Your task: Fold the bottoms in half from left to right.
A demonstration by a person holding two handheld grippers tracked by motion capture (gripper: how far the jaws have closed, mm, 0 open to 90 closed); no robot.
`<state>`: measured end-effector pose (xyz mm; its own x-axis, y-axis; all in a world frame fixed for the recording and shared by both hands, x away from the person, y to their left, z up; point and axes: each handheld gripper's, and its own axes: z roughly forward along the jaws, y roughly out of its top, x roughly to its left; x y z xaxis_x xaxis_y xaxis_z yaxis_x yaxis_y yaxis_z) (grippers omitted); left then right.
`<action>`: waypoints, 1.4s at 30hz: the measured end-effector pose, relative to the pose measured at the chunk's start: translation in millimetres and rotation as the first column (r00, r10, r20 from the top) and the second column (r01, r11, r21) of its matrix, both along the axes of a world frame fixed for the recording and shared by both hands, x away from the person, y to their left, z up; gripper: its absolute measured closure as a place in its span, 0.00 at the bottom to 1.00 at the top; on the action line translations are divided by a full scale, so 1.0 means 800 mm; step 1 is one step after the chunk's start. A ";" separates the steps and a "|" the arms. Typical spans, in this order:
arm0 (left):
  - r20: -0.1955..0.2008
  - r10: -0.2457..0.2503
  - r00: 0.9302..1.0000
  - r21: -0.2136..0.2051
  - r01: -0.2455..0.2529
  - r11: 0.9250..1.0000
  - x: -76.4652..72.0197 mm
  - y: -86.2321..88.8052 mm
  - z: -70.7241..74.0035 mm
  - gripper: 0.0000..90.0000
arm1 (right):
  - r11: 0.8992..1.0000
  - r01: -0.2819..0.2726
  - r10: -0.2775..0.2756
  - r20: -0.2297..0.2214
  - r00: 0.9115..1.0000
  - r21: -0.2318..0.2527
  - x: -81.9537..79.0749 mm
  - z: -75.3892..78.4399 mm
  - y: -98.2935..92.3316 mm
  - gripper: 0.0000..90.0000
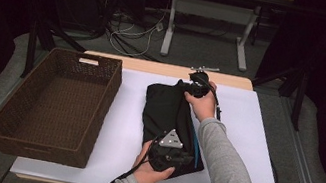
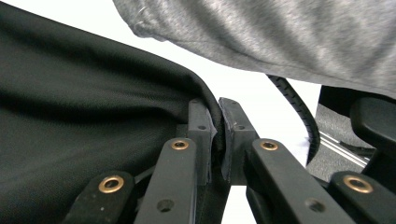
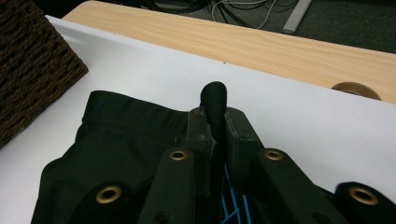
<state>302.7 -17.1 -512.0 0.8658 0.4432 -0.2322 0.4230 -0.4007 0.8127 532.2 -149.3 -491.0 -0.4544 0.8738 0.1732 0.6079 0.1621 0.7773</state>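
Pinching a folded black fabric garment (image 1: 166, 117) on the white tabletop (image 1: 242, 151), the left gripper (image 2: 218, 135) and right gripper (image 3: 218, 135) clamp its edge in closed fingers, probably ready to lift it toward the dark woven basket (image 1: 55, 103).

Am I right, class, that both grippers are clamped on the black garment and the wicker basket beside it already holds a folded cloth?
Not quite. In the high view the wicker basket is empty. The rest stands: the left gripper and the right gripper are each clamped on the black garment.
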 end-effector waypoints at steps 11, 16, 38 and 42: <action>-0.010 0.007 1.000 0.060 -0.006 0.998 0.007 -0.012 -0.023 0.92 | 1.000 -0.005 0.005 0.001 1.000 -0.011 -0.001 -0.009 -0.001 0.91; -0.015 0.005 1.000 0.066 -0.004 0.998 0.009 -0.017 -0.028 0.92 | 0.999 -0.007 0.007 -0.001 1.000 -0.032 0.001 -0.015 0.001 0.91; 0.000 0.035 0.999 -0.026 -0.035 0.999 0.000 0.016 -0.010 0.61 | 0.998 0.010 -0.010 -0.001 1.000 -0.066 0.003 -0.026 -0.003 0.91; 0.013 0.053 0.998 -0.019 -0.053 0.998 -0.002 0.031 -0.008 0.59 | 0.997 0.004 -0.004 0.007 1.000 -0.076 0.004 -0.028 -0.003 0.91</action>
